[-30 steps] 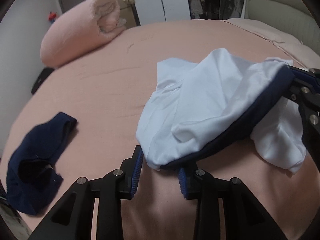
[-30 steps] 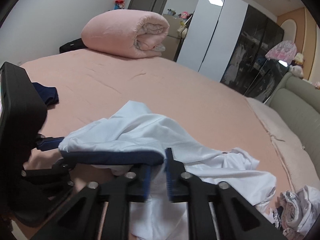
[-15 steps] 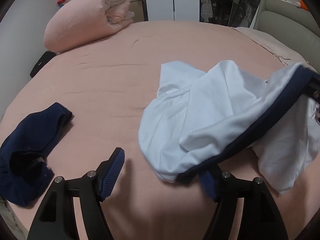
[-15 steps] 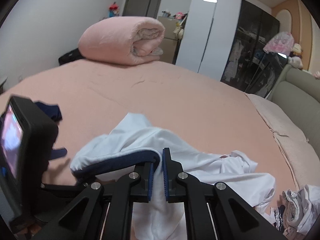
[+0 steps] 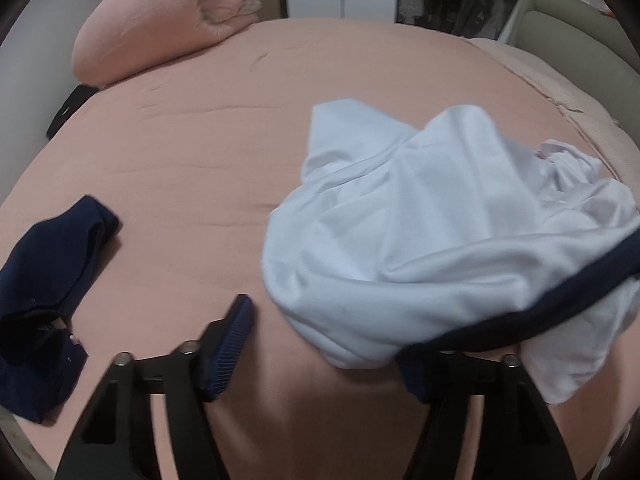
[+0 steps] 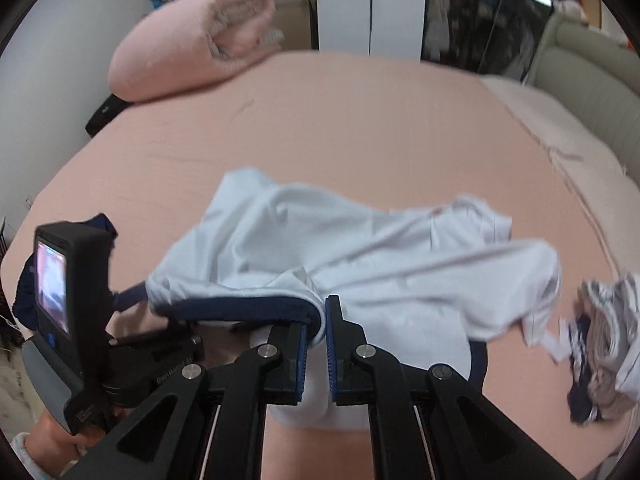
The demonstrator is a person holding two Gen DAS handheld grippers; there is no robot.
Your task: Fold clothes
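- The right gripper [image 6: 316,344] is clenching the navy hem of the white garment [image 6: 360,256], which is lying bunched on the near right of the pink bed [image 6: 360,120].
- The left gripper [image 5: 324,344] is closing around the hem's other end, pads not yet pressing.
- Risk: the hem is draping over one finger only, so closing may miss it, leaving the garment sagging lopsided.

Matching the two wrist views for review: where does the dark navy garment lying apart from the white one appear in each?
Left wrist: navy garment at lower left on the bed.
Right wrist: its edge peeks above the left gripper's camera, far left.
Shared landmark: rolled pink duvet.
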